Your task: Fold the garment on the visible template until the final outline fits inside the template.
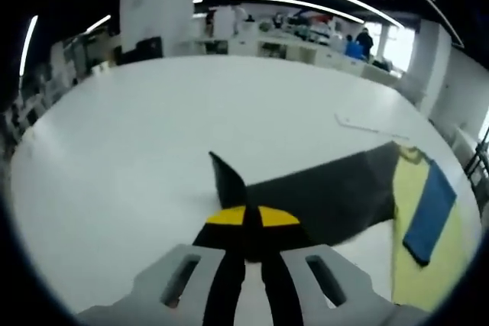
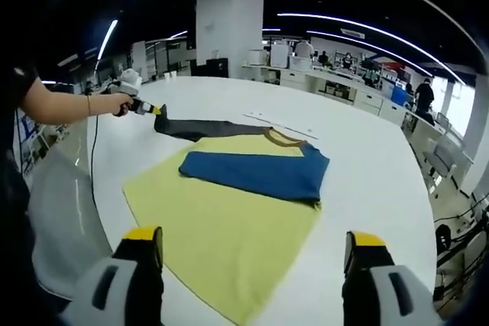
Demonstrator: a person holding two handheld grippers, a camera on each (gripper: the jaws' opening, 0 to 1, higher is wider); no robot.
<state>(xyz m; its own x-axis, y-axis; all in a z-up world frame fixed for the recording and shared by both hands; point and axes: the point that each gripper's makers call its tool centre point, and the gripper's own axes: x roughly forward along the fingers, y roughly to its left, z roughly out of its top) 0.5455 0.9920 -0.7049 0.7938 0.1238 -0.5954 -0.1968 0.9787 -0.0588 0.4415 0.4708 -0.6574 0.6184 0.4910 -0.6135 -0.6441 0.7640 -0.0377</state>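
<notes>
White and broad, the table (image 2: 367,158) carries a yellow T-shirt with blue and dark grey sleeves (image 2: 221,227). The left claw (image 1: 245,215) is clamped on the grey sleeve tip (image 1: 226,181); the right claw (image 2: 252,253) stands apart above the shirt's hem. The sleeve should probably be carried taut across the shirt's chest.

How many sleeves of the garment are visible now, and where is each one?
2. The dark grey sleeve is pulled out straight, its tip pinched by the left gripper. The blue sleeve lies folded across the yellow body. Nothing suggests a hidden one.
</notes>
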